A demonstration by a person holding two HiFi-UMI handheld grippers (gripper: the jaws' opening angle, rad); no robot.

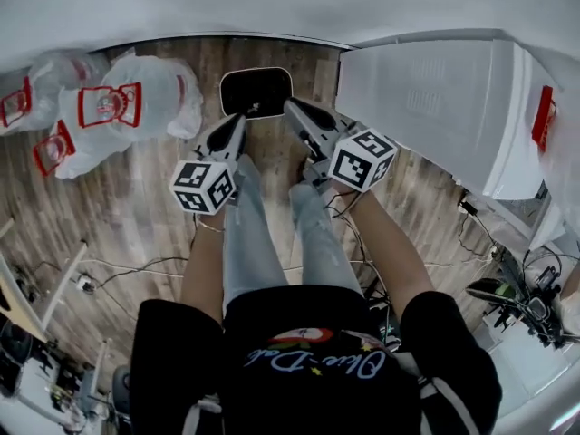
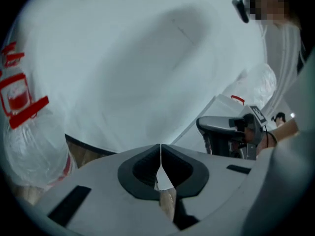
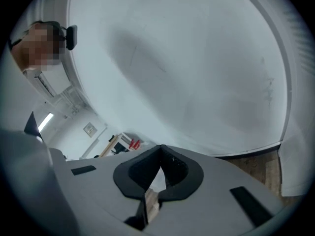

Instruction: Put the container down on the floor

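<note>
Head view alone, black container (image 1: 256, 91), wooden floor (image 1: 136, 208)

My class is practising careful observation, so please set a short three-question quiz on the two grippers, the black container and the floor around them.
1. True or false: the left gripper holds the black container.
2. What lies on the floor at the head view's left? A: white bags with red print; B: a blue bucket; C: books.
3. Fill in: the right gripper has its jaws ___.
Key: 1 false; 2 A; 3 shut.
</note>
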